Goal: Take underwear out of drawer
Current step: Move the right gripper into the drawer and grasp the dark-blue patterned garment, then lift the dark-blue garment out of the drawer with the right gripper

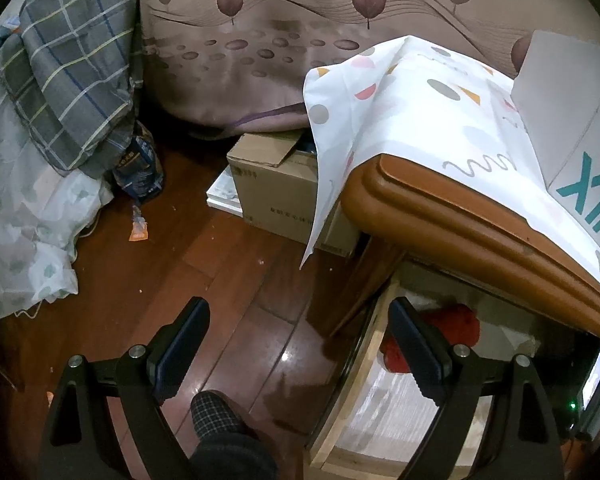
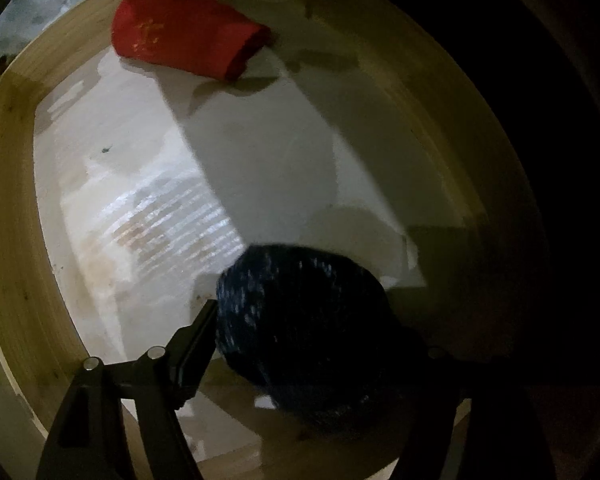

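Note:
The drawer (image 2: 16,240) of pale wood stands pulled out, and I look almost straight down into it in the right wrist view. A rolled dark blue underwear bundle (image 2: 300,276) fills the gap of my right gripper (image 2: 304,312). The left finger (image 2: 198,340) lies against its side; the right finger is lost in shadow. A rolled red underwear (image 2: 184,40) lies at the drawer's far end, apart from the gripper. My left gripper (image 1: 300,340) hangs open and holds nothing, above the floor beside the drawer (image 1: 364,364), where the red roll (image 1: 460,320) shows.
The cabinet's brown top edge (image 1: 460,216) overhangs the drawer, under a white patterned cloth (image 1: 400,112) and a box (image 1: 580,120). A cardboard box (image 1: 272,184) and bedding (image 1: 60,80) stand on the wooden floor (image 1: 204,248). A person's slippered foot (image 1: 216,416) is under my left gripper.

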Motion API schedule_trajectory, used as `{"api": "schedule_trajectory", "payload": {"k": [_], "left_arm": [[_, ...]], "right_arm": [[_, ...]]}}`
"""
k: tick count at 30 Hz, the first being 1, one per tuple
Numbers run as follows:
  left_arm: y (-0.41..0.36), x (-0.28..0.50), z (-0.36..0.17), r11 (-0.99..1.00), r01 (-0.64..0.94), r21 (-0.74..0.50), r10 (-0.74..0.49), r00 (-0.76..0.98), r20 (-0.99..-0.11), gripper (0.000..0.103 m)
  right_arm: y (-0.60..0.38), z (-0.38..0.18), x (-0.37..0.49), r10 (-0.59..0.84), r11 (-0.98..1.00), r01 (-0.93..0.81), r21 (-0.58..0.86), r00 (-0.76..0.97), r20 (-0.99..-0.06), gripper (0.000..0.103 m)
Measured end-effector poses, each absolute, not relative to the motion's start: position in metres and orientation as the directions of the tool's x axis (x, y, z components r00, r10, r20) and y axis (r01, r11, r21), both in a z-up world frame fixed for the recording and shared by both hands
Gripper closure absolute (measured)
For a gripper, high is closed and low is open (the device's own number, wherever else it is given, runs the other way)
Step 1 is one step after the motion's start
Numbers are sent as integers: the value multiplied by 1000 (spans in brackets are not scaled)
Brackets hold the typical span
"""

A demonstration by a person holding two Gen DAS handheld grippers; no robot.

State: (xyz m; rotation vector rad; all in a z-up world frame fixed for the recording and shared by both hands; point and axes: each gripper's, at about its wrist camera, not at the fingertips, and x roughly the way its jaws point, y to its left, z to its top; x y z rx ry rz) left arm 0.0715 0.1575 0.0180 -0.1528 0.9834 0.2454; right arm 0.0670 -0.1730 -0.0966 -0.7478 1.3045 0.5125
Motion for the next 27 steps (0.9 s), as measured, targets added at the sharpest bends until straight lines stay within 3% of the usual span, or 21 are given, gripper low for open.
{"api": "schedule_trajectory", "payload": {"k": [4, 9, 22, 27], "left_arm": [[158, 71, 19, 962, -272, -21, 133, 533, -836, 14], [158, 70, 20, 961, -275, -24, 133, 534, -835, 14], [155, 71, 20, 961, -274, -36, 122, 536, -836, 14], [152, 71, 16, 965, -262, -21, 125, 526, -841, 14]], "right_arm": [[-180, -93, 62, -108, 686, -686, -244, 236, -966, 61], [-179, -86, 58, -119, 715, -653, -250, 239, -964, 73], [-155, -36, 17, -40, 766, -617, -180, 234, -972, 77], [-162, -2, 0, 127, 864, -501, -40, 294, -947, 77]]}}
